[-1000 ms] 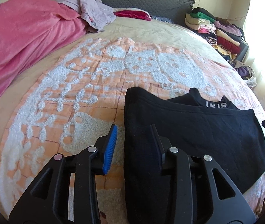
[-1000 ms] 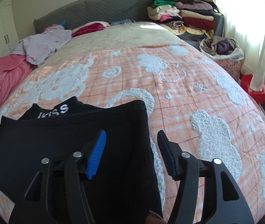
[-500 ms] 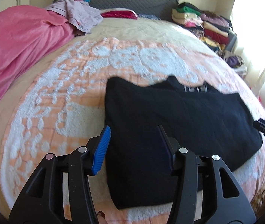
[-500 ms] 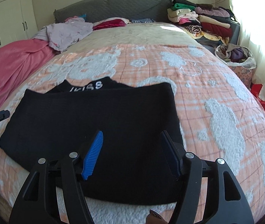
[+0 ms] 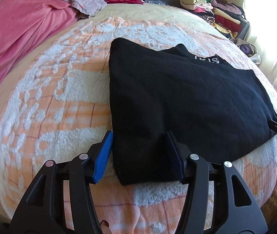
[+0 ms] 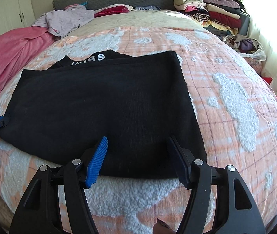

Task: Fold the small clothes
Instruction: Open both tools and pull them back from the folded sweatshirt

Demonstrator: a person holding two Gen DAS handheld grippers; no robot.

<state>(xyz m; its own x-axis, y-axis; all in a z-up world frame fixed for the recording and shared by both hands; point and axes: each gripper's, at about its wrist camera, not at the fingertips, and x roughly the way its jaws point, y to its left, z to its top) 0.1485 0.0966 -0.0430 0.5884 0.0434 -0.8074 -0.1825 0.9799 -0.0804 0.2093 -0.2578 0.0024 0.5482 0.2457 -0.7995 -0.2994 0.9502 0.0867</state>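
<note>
Risk of a bunched fold: black garment (image 5: 181, 101) flat on the orange blanket (image 5: 60, 101), left gripper (image 5: 138, 154) (jaws just widened) and right gripper (image 6: 138, 158) both agape, unclamped over its near corners, uneven bites likely skewing layers.

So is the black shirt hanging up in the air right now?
No, the black shirt lies flat on the orange and white blanket, and neither gripper is lifting it.
</note>
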